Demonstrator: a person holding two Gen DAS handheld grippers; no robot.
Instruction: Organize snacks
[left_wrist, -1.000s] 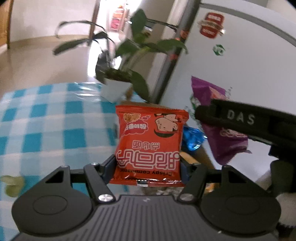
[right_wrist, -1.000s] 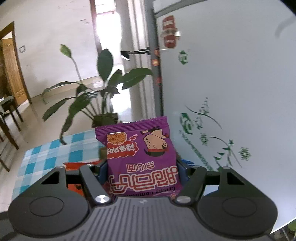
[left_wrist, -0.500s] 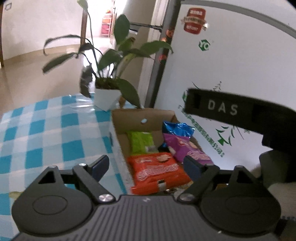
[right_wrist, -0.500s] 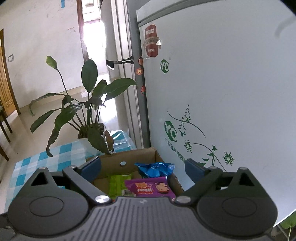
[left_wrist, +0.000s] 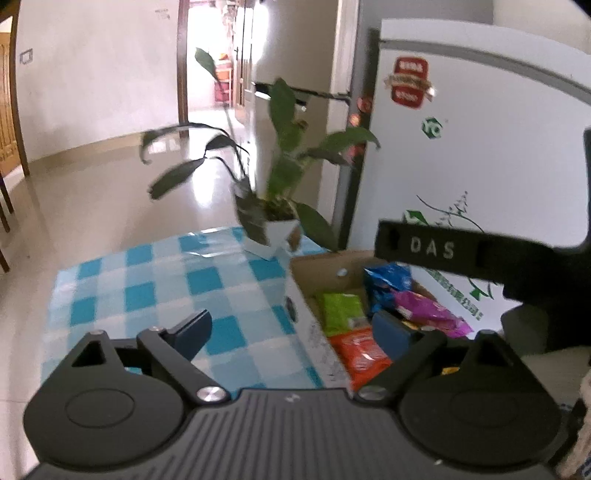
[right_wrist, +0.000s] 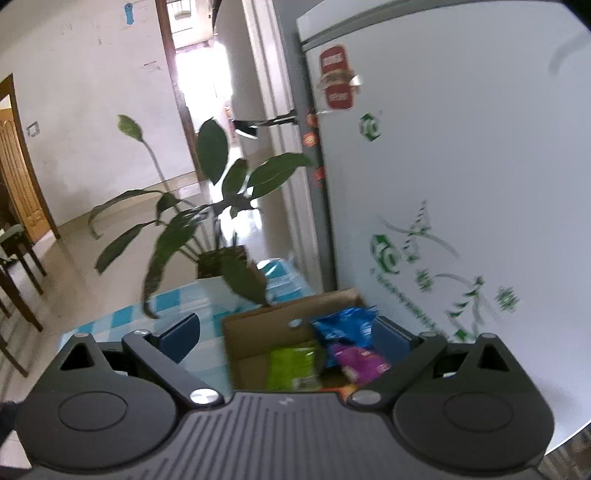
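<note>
An open cardboard box (left_wrist: 314, 267) stands at the table's far right, against the fridge. In it lie an orange-red snack bag (left_wrist: 356, 354), a green bag (left_wrist: 341, 308), a purple bag (left_wrist: 424, 310) and a blue bag (left_wrist: 388, 280). My left gripper (left_wrist: 291, 332) is open and empty, above the box's near left wall. My right gripper (right_wrist: 286, 338) is open and empty, above the box (right_wrist: 258, 332); the green bag (right_wrist: 291, 363), purple bag (right_wrist: 356, 360) and blue bag (right_wrist: 345, 323) show between its fingers. Its black body (left_wrist: 443, 249) crosses the left wrist view.
A potted plant in a white pot (left_wrist: 275, 236) stands behind the box at the table's far edge. A white fridge (right_wrist: 461, 184) rises right behind the box. The blue checked tablecloth (left_wrist: 166, 288) spreads to the left. Wooden chairs (right_wrist: 14, 254) stand far left.
Both grippers let go of their bags, the orange-red one from the left and the purple one from the right. Both bags now lie in the box. Both grippers have since risen and drawn back.
</note>
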